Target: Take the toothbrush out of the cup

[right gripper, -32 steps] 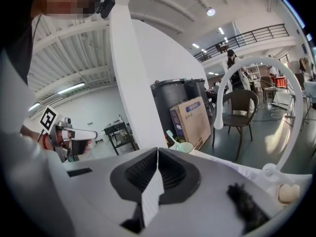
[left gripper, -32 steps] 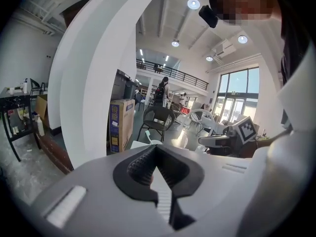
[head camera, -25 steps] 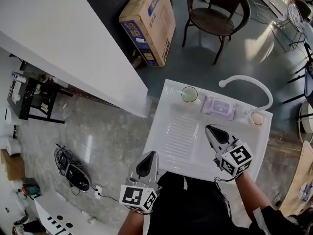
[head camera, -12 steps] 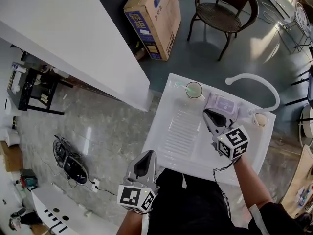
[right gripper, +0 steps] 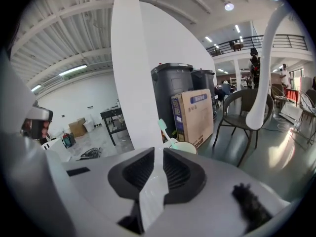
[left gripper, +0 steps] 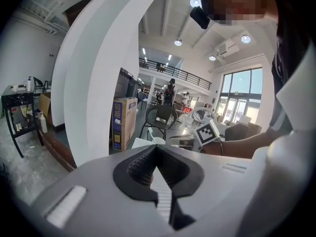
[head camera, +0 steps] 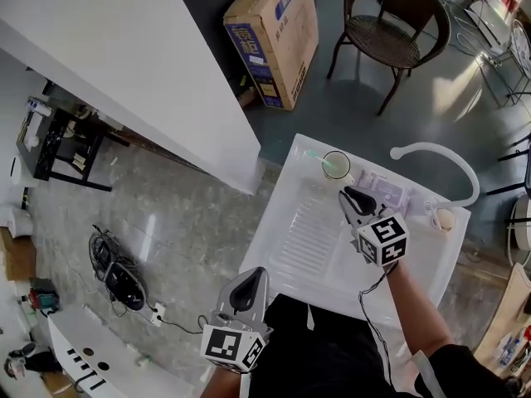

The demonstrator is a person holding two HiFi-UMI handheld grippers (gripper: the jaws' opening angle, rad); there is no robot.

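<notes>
Protruding toothbrush [right gripper: 162,126], handle hidden in cup [right gripper: 183,147].

Grey left gripper [head camera: 256,272] and right gripper [head camera: 347,196] bear black-and-white marker cubes.

Bright, even light from tall windows [left gripper: 242,107] and ceiling spotlights [left gripper: 196,2] glares off the glossy floor [head camera: 452,89], while both gripper views bulge fisheye-fashion into black corners, the left gripper [left gripper: 157,152] close-up and soft-focused.

We log the grey, marker-cubed left gripper [head camera: 255,274] held low near the torso [head camera: 332,347], jaws together and empty, and the matching right gripper [head camera: 347,196] reaching forward on an outstretched forearm [head camera: 408,297], jaws slightly apart.
</notes>
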